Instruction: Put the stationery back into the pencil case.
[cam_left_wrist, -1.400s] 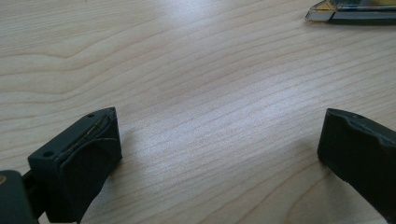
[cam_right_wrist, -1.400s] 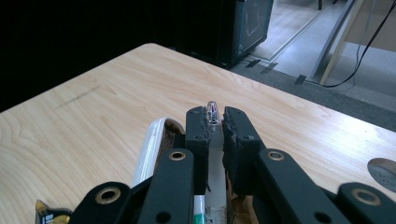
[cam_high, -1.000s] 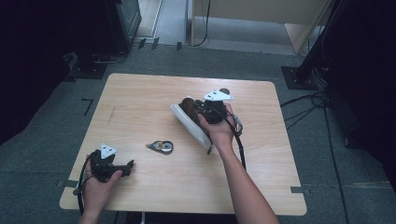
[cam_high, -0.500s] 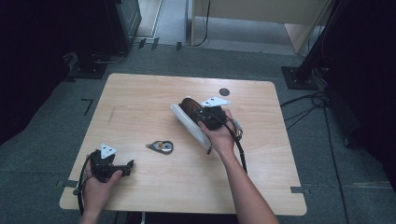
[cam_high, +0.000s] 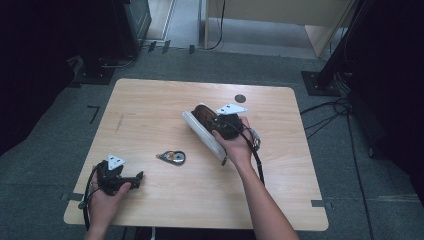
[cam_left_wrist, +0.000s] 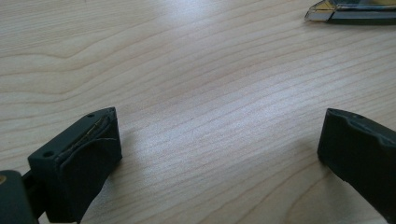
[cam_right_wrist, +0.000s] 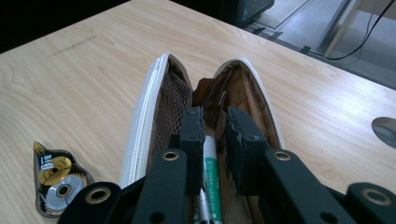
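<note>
Right hand-held gripper (cam_right_wrist: 215, 122), jaws narrowly apart and just easing wider, with a slim green-and-white marker pen (cam_right_wrist: 211, 179) between them over the mouth of an open white zip pencil case with a brown mesh lining (cam_right_wrist: 161, 105) — whether the pads still press on the pen cannot be told. The pen looks light, rigid and smooth, likely to slip, so it is best pinched mid-barrel; the soft case sags under a push. Left hand-held gripper (cam_left_wrist: 219, 154) rests wide open on the pale wooden worktop (cam_high: 150, 110) — a translucent grey correction-tape dispenser (cam_high: 172, 157) lies between the two.

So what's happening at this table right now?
A person holds a gripper in each hand. The right gripper is down in an open pencil case, a green-and-white pen between its jaws, which have just been opening. The left gripper rests open on the table, near a correction tape dispenser.
</note>
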